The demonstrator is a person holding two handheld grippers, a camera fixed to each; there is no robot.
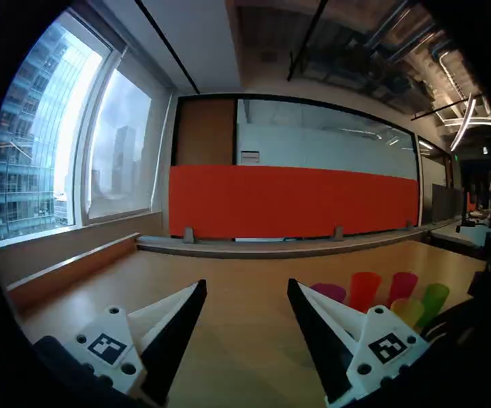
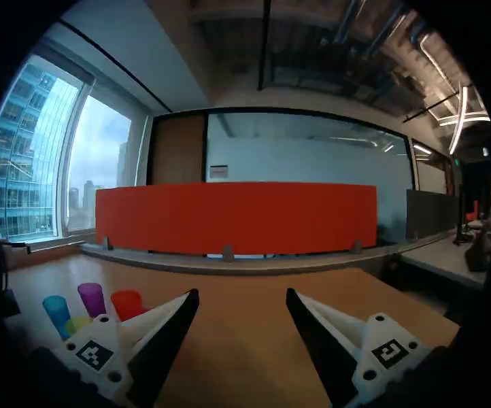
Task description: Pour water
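- Cups (image 1: 403, 285), a cluster of coloured plastic tumblers, are what this job turns on, so I start from my tools and work out to them.
- My left gripper (image 1: 246, 282) has its fingers spread wide, with nothing between them but bare wooden table (image 1: 245, 353).
- My right gripper (image 2: 243, 292) is likewise spread and holding nothing.
- From the left gripper the cluster sits off to the right, just past the right-hand finger, with the orange cup (image 1: 364, 289) nearest the gap.
- From the right gripper the same cluster lies to the left, partly behind the left-hand finger, with the blue cup (image 2: 57, 313) outermost.
- I judge the cups stand between my two tools, upright, mouths up; neither tool looks clearly nearer.
- Which cup holds water I cannot tell.
- Either tool would need to swing inward to line its gap on a cup.
- Beyond the table stands an orange partition (image 1: 293, 200).
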